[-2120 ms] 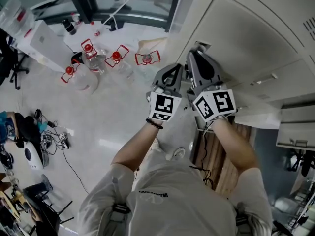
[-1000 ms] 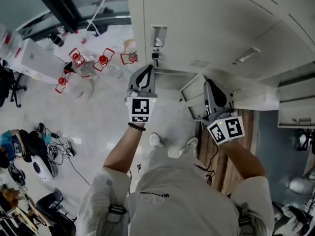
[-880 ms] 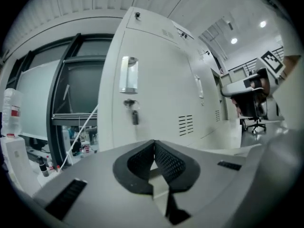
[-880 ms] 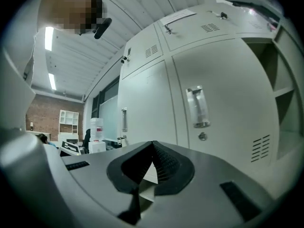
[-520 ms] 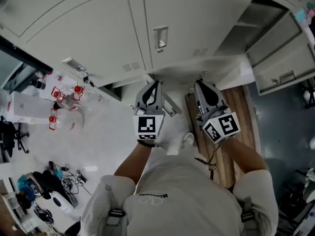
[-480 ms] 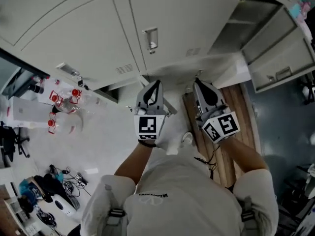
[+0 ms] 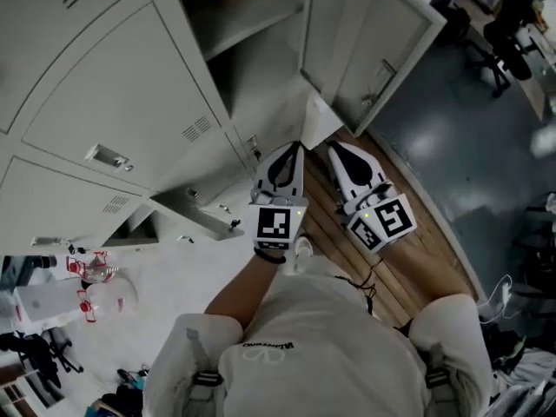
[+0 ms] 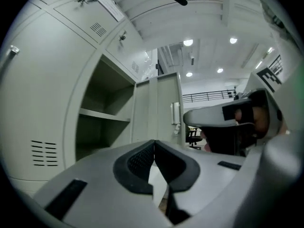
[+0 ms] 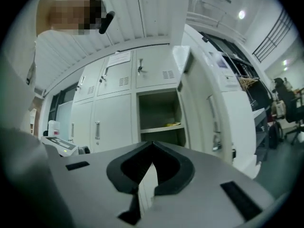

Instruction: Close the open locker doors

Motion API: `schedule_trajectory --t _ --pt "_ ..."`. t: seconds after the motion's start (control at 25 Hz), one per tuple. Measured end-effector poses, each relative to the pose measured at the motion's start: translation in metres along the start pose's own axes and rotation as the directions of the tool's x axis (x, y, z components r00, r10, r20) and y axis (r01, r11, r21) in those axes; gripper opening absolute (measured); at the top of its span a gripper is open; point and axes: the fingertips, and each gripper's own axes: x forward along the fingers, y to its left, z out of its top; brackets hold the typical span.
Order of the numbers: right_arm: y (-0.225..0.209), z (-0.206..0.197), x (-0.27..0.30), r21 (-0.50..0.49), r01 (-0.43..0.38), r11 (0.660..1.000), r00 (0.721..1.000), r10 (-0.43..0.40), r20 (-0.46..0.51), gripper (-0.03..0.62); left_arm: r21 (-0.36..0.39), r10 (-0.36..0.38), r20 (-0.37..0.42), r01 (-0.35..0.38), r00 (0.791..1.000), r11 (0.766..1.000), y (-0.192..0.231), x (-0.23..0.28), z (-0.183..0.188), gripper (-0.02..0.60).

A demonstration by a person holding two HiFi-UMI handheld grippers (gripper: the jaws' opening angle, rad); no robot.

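Note:
A grey locker (image 7: 252,50) stands open straight ahead, with a shelf (image 8: 104,115) inside and its door (image 7: 382,50) swung out to the right. Both grippers are held side by side in front of it, touching nothing. My left gripper (image 7: 295,148) is shut and empty, level with the door's lower corner. My right gripper (image 7: 334,149) is also shut and empty, just right of the left one. In the left gripper view the open door (image 8: 161,110) is dead ahead and my gripper (image 8: 154,142) points at it. The right gripper view shows the open locker (image 9: 159,115), its door (image 9: 211,118) and my gripper (image 9: 152,144).
A lower locker door (image 7: 187,208) hangs open at the left near the floor. Closed lockers (image 7: 104,120) fill the upper left. Something yellow (image 9: 173,124) lies on the shelf. Red-capped water bottles (image 7: 91,281) stand on the floor at far left, office chairs (image 7: 508,16) at upper right.
The view has swung right along the lockers. Both grippers left the low door and now face the tall open locker and its door. Both jaws stayed shut.

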Motion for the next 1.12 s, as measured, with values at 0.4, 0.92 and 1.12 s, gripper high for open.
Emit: schedule_trajectory --t 0.4,0.92,1.12 --pt "-0.093 0.001 -0.046 0.009 0.120 0.993 0.993 -0.120 -0.006 0.017 -0.006 -0.169 -0.052 0.169 0.984 0.986 -0.096 0.092 -0.019 0.029" --pt "-0.145 0.010 -0.076 0.006 0.210 0.978 0.978 -0.210 0.006 0.020 0.105 0.014 -0.141 0.001 0.990 0.994 -0.115 0.162 -0.045 0.114" --pt "-0.137 0.030 -0.065 0.007 0.090 0.996 0.995 -0.090 0.049 0.028 0.095 -0.005 -0.119 0.016 0.993 0.995 -0.104 0.135 -0.042 0.089"
